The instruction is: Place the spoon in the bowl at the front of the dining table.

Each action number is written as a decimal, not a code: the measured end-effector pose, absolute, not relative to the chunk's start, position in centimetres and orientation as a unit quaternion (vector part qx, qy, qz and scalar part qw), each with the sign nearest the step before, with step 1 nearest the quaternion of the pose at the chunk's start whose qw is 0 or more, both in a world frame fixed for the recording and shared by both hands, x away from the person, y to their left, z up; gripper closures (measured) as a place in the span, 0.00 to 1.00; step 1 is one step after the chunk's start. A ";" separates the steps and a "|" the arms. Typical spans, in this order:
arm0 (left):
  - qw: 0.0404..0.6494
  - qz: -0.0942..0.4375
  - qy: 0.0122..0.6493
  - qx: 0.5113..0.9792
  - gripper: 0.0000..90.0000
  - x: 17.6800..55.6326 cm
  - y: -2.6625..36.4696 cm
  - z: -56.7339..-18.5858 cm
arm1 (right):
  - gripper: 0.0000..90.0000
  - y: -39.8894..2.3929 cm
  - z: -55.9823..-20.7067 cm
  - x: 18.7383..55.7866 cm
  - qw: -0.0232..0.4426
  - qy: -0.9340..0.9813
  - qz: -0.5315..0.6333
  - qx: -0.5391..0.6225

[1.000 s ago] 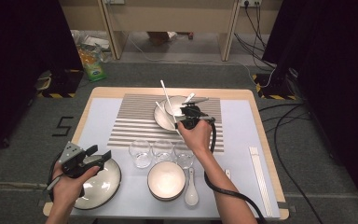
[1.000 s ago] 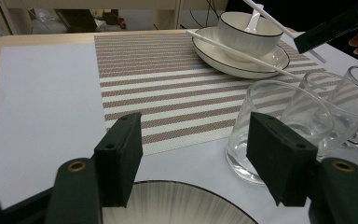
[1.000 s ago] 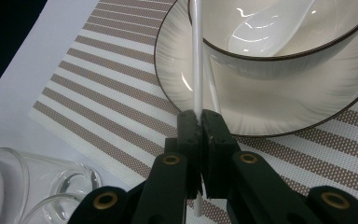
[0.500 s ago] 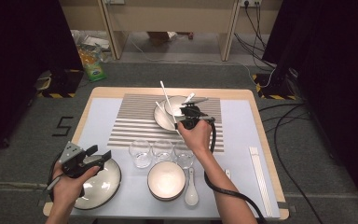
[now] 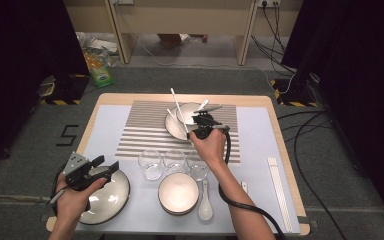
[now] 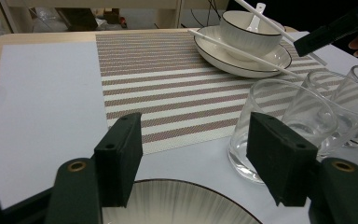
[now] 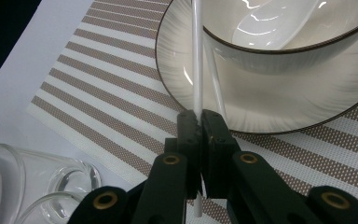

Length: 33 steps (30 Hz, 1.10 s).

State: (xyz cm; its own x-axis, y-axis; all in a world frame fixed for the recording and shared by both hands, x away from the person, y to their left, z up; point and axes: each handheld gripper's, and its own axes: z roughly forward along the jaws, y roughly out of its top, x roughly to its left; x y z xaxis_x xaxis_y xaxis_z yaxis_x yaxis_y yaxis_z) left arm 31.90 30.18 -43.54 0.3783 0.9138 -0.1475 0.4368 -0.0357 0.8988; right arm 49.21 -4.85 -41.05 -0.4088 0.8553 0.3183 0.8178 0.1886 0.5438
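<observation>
High view showing nothing shifting since second ago: right tool (image 5: 203, 121) staying clamped on white chopstick (image 7: 196, 56) over plate (image 7: 261, 107) near tabletop's far edge; placement pending. Left tool (image 6: 193, 158) hanging open, empty, near-left corner.

Your forearms are bare, no sleeves in the high view. Your left gripper (image 5: 105, 168) is black with a grey three-cornered plate on top. Your right gripper (image 5: 196, 119) is black too, and a thick black cable loops off it past your forearm. Up close, each gripper has matte dark blocky pads (image 6: 121, 156) on black link arms, with brass-coloured rivets at the pivots.
</observation>
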 end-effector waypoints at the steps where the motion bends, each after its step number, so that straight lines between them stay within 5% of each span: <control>1: 0.482 0.247 0.500 0.676 0.39 31.9 30.2 -43.5 | 0.97 -4.8 -41.1 49.2 0.028 0.771 0.332 0.543; 33: 0.482 0.247 0.500 0.676 0.39 31.9 30.2 -43.6 | 0.97 -4.5 -41.5 49.3 0.024 0.779 0.323 0.538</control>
